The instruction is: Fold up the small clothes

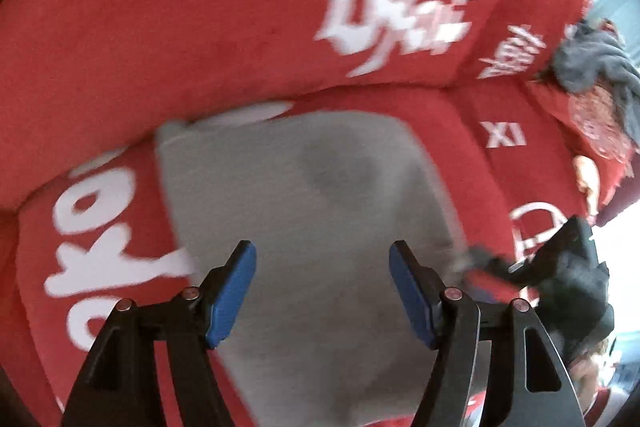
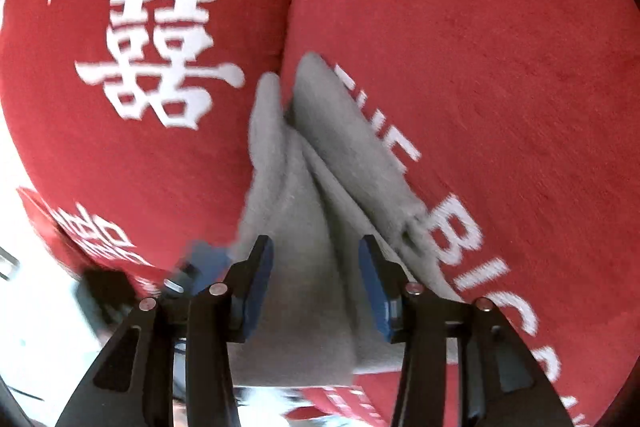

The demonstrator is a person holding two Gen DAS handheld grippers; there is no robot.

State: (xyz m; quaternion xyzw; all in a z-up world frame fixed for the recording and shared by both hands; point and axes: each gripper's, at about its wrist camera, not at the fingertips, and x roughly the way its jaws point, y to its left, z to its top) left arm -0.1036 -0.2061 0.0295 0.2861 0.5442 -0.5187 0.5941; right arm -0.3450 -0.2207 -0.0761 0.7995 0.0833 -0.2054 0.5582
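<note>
A small grey garment (image 1: 304, 211) lies on a red sofa seat with white lettering. In the left wrist view it is spread fairly flat. My left gripper (image 1: 322, 289) hovers over its near part with blue pads wide apart, empty. In the right wrist view the same grey garment (image 2: 304, 219) is bunched into upright folds that run away from the camera. My right gripper (image 2: 316, 287) is open, its blue pads on either side of the grey cloth, not closed on it. The other gripper (image 1: 520, 267) shows at the right of the left wrist view.
The red sofa cover (image 1: 200, 7) with white characters forms the seat and backrest. A pile of dark grey and red clothes (image 1: 592, 79) lies at the far right on the sofa. A bright floor (image 2: 36, 307) shows at lower left in the right wrist view.
</note>
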